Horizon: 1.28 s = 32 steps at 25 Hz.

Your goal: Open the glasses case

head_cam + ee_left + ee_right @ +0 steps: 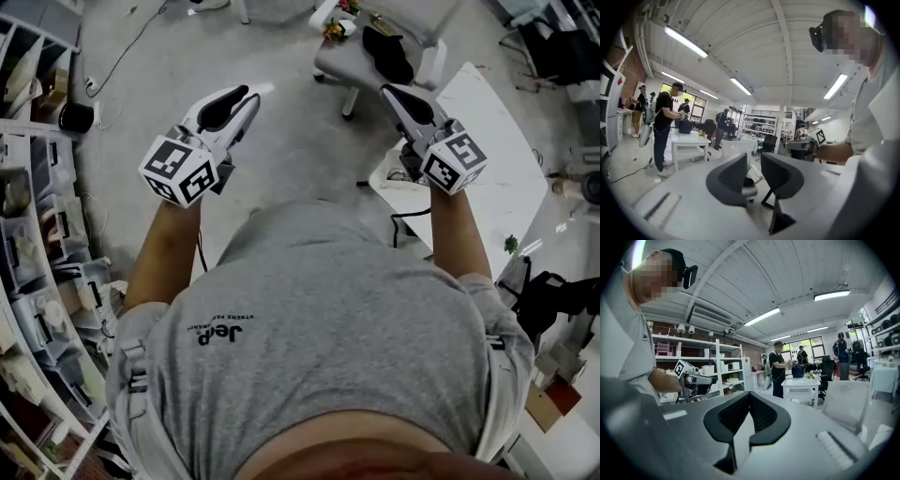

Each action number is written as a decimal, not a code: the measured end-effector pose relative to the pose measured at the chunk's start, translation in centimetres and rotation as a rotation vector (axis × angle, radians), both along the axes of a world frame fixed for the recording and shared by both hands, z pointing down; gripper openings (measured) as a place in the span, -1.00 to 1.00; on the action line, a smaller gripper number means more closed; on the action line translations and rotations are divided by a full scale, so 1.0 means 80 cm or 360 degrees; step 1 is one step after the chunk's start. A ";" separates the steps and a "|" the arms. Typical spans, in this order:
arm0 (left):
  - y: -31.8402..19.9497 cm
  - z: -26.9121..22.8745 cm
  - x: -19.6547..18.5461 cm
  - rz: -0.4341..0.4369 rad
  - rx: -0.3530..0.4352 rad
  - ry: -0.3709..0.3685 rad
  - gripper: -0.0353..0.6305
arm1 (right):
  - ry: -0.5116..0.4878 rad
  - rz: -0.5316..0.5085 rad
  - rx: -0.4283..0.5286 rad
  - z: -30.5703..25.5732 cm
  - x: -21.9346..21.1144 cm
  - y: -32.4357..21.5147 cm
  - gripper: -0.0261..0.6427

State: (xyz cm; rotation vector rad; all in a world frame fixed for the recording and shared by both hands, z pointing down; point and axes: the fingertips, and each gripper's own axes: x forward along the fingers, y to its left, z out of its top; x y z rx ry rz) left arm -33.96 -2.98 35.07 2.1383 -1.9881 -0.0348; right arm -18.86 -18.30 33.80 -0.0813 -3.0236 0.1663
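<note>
**Idle pose, nothing gripped**

Head view: left gripper and right gripper both raised in front of a grey T-shirt, well apart, pointing away from the body over grey floor. Grey office chair ahead, between the two tips, something black on its seat. White table under and right of the right gripper. Small dark item on that table beside the right gripper, too hidden to identify. Shelving along the left edge.

Left gripper view: jaws narrowly apart, nothing between them, only the chair showing through the gap. Right gripper's marker cube beyond, at right. People standing at a white table further back.

Right gripper view: jaws closed tip to tip, nothing clamped. Left gripper at left, against white shelves. Person at another table behind.

Glasses case: not made out in any view.
</note>
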 end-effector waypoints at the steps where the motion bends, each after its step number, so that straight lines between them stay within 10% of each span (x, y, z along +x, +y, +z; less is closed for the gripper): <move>1: 0.018 -0.006 -0.013 -0.0052 0.0019 0.0001 -0.46 | -0.0004 -0.0040 0.0010 -0.006 -0.015 0.010 -0.91; 17: 0.240 -0.037 -0.117 -0.0605 0.0210 0.0042 -0.72 | -0.0065 -0.0532 0.0068 -0.044 -0.162 0.181 -0.91; 32: 0.227 -0.030 -0.113 -0.0514 0.0193 0.0067 -0.72 | 0.0034 -0.0539 0.0038 -0.028 -0.174 0.190 -0.91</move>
